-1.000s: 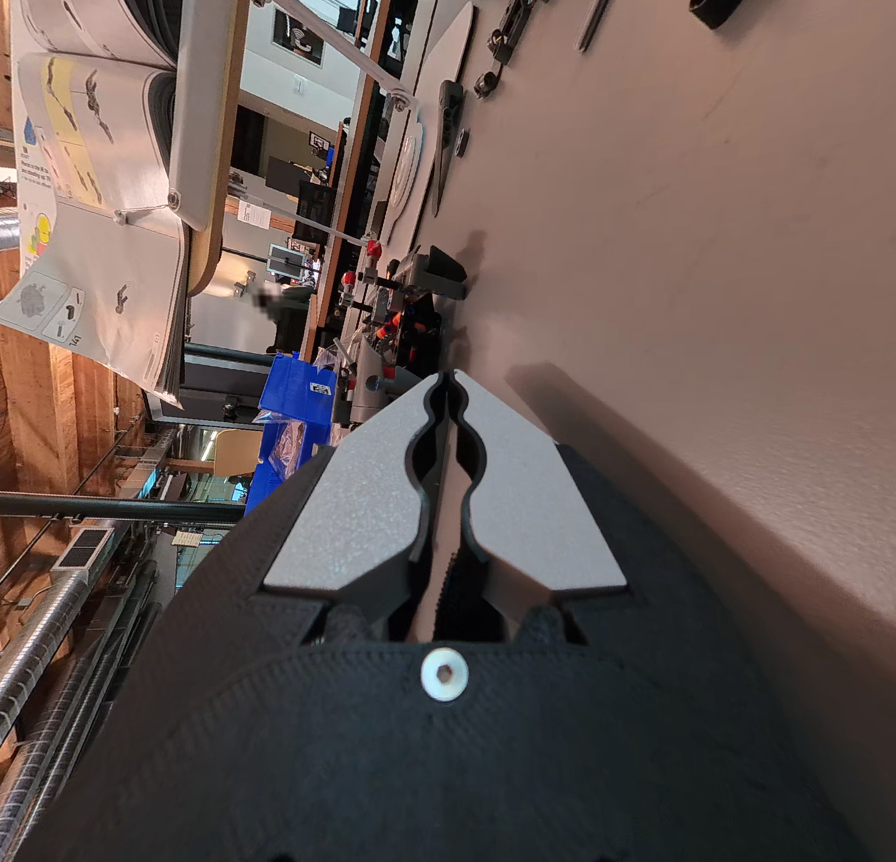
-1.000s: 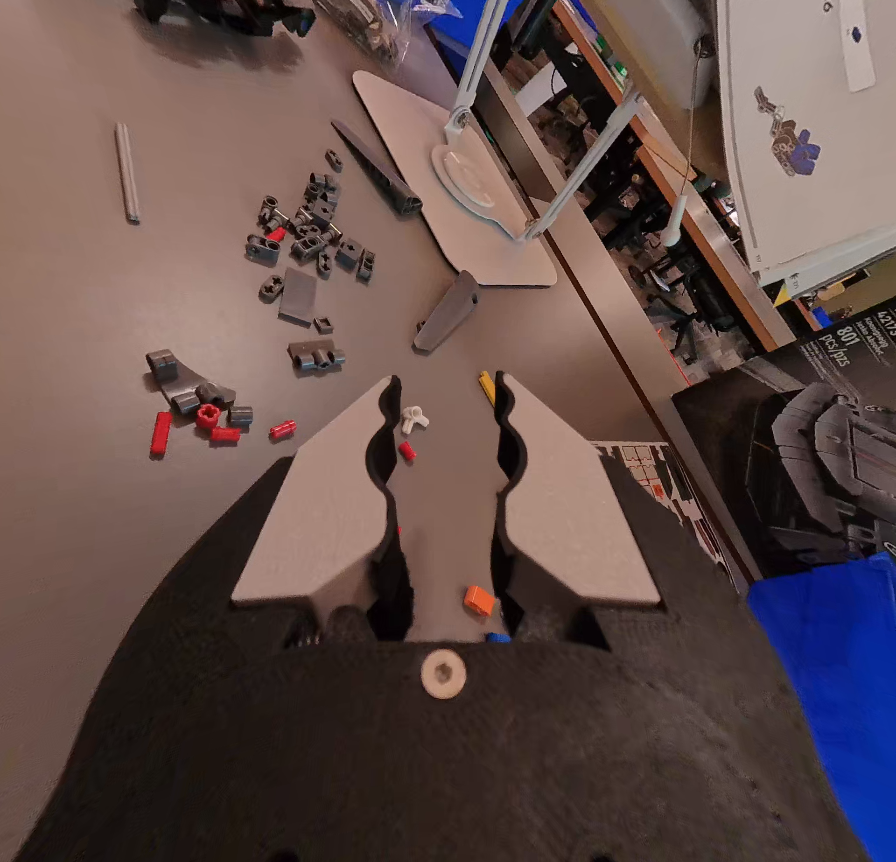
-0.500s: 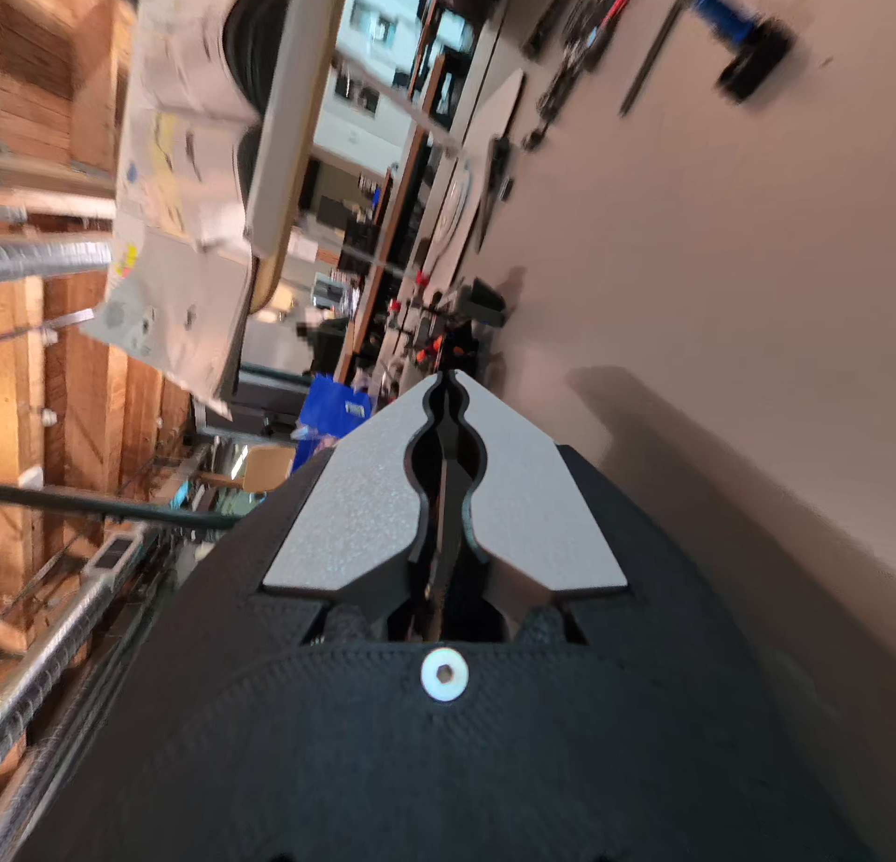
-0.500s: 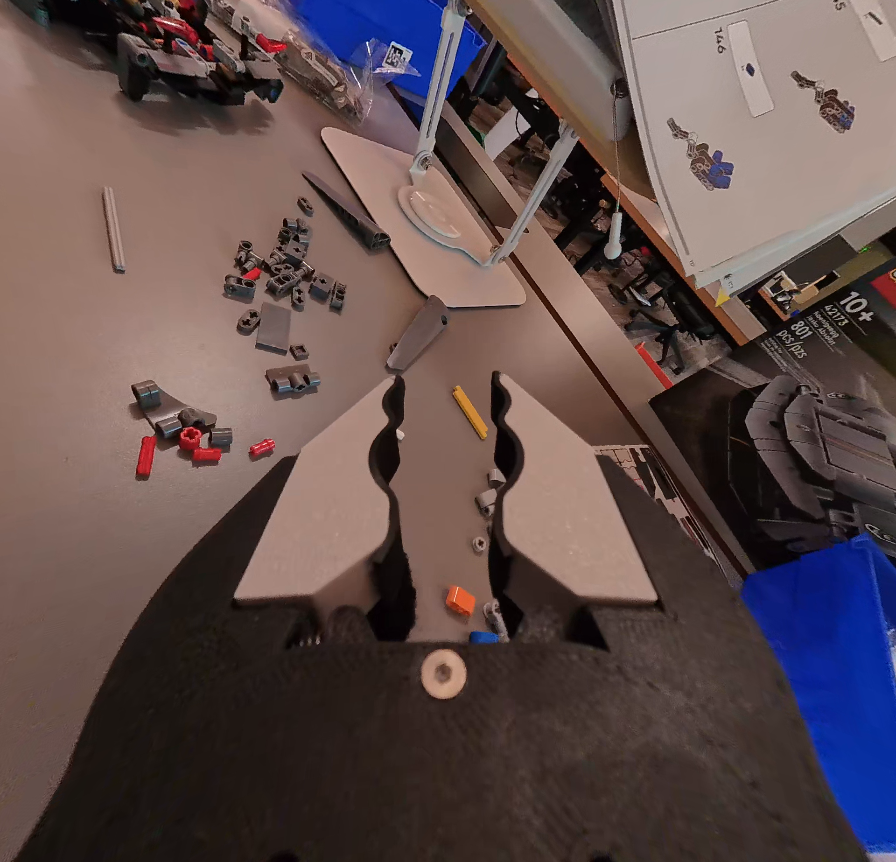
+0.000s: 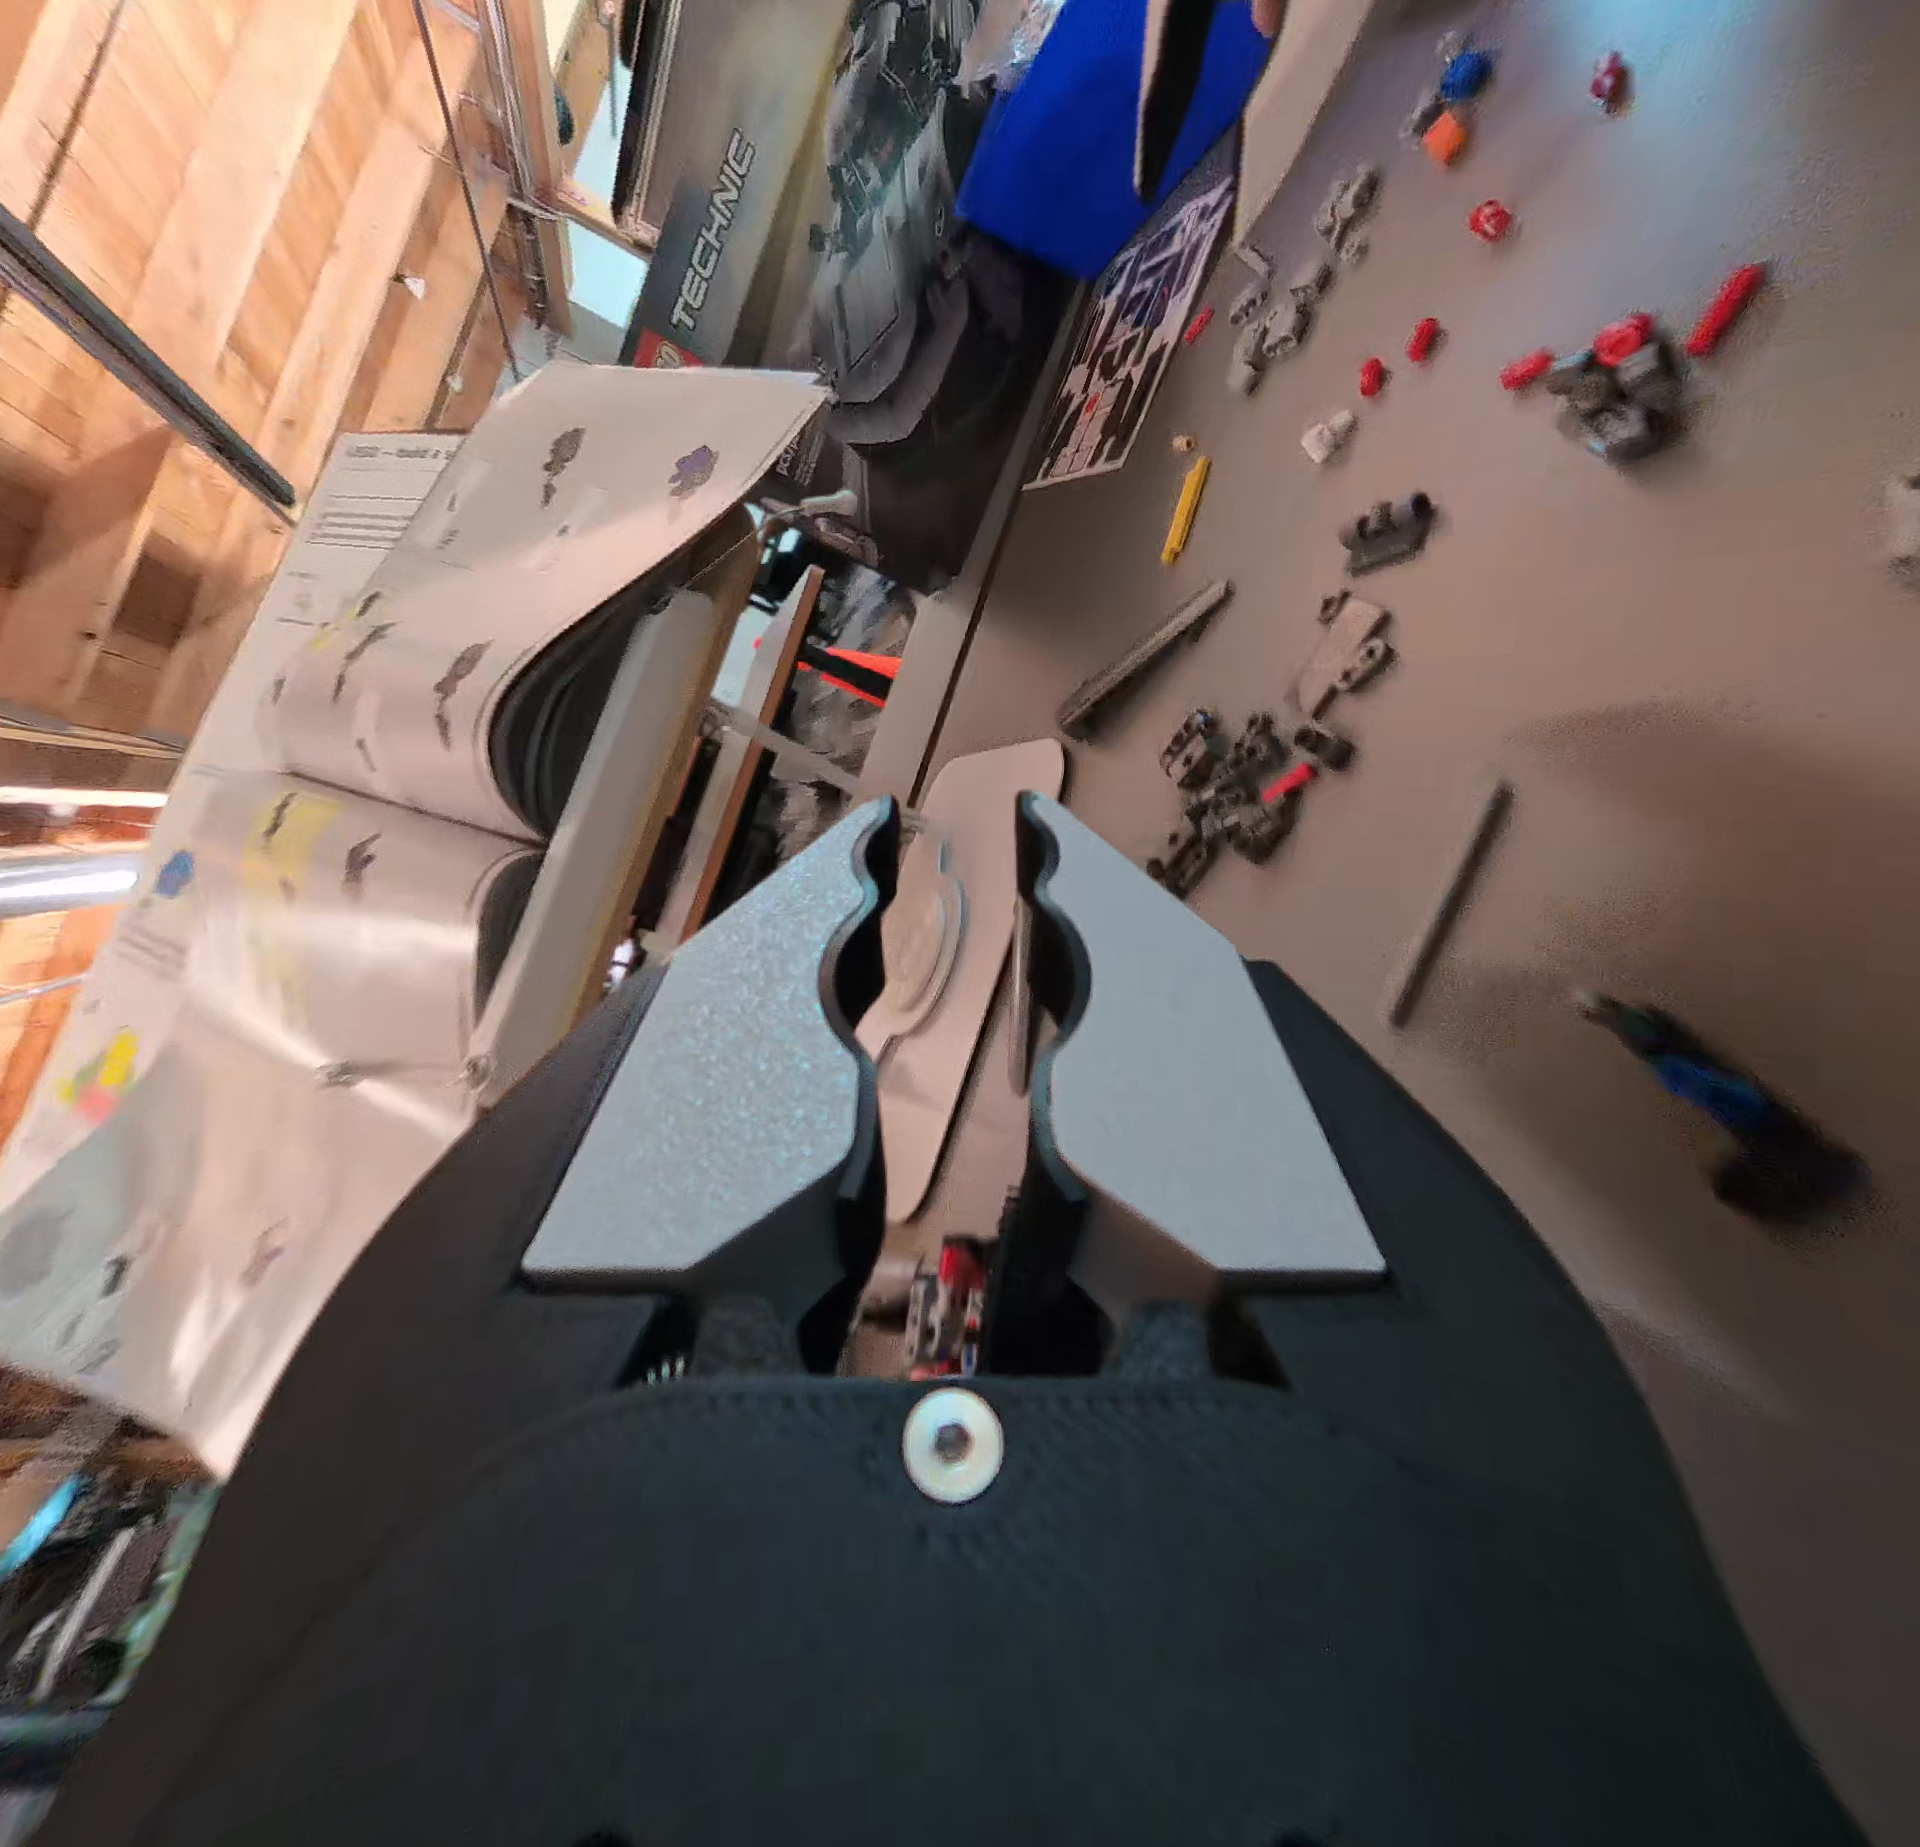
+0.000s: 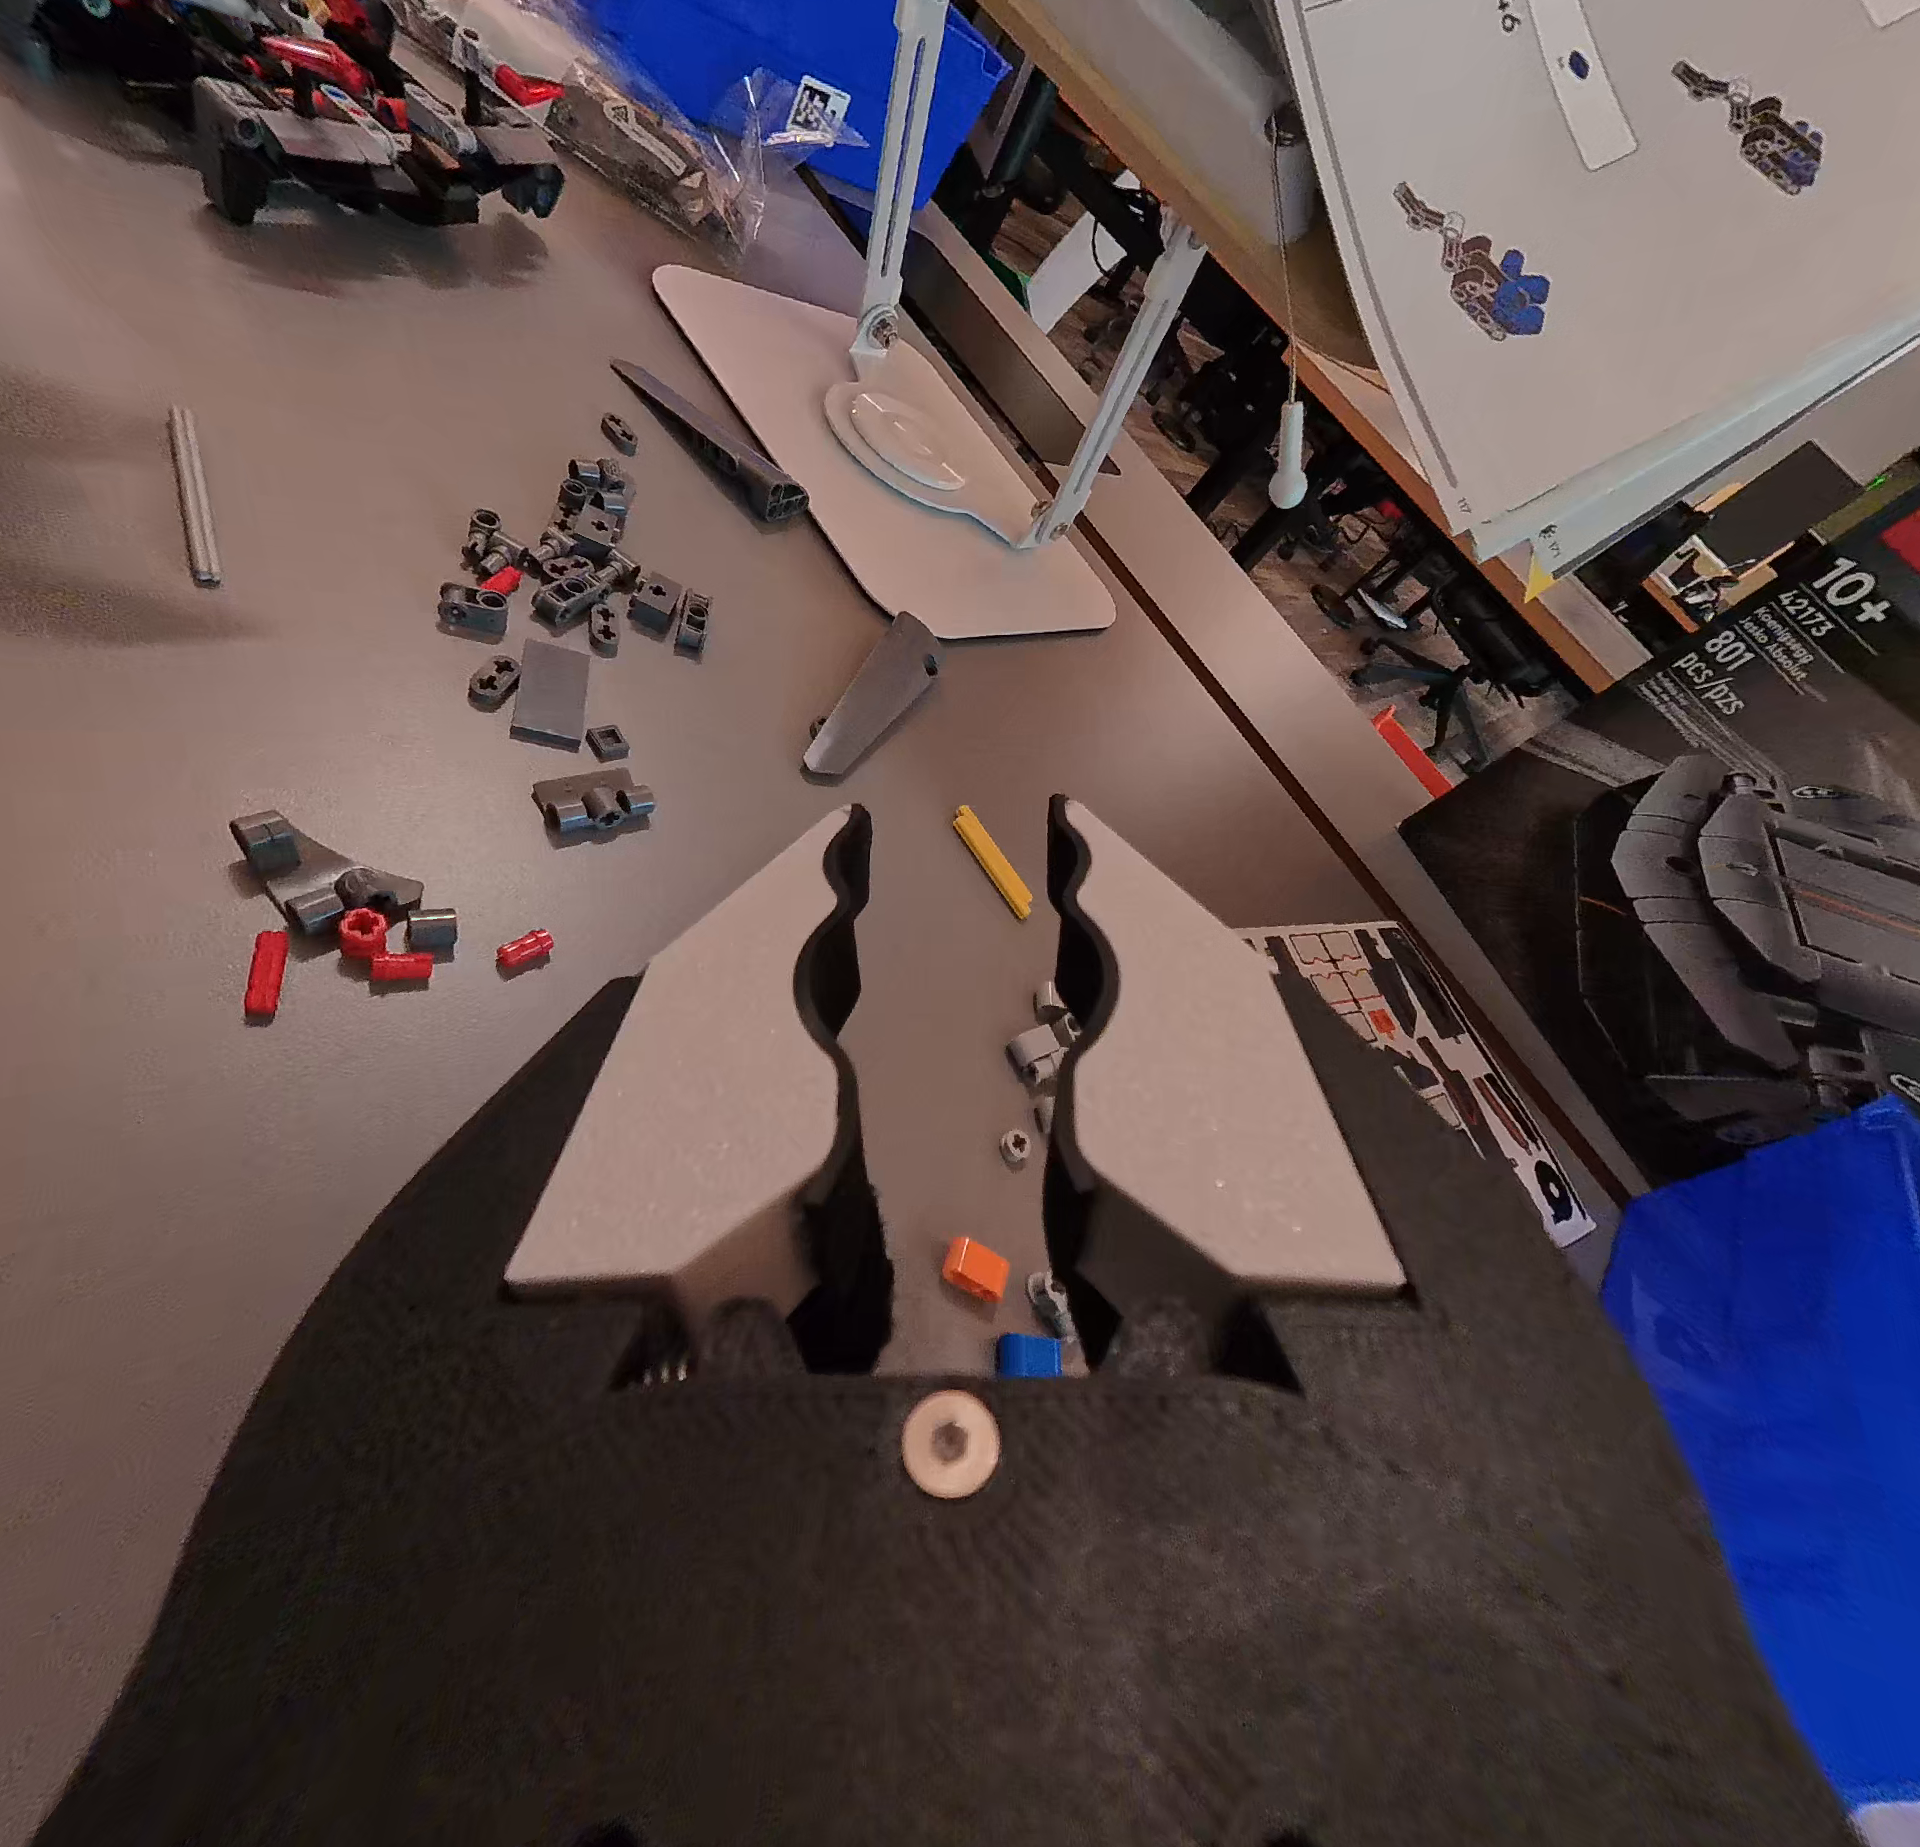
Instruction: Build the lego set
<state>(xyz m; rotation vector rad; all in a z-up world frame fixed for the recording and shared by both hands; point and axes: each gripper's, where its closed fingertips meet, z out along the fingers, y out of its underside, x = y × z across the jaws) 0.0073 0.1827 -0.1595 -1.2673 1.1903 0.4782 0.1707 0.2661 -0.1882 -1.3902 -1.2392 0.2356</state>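
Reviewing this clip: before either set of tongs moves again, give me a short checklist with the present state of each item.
1. Right tongs open with nothing in them: ok, bare table shows between the pads.
2. Left tongs open with nothing in them: ok, only the stand's flat base shows behind the gap.
3. Yellow axle free on the table, between the right fingertips' line of sight and untouched: ok.
4. Small grey connectors close to the right-hand pad; touching it: cannot tell.
5. Left view sharp enough to place the parts: not ok, it is motion-blurred.
6. Orange piece lying clear of both pads: ok.
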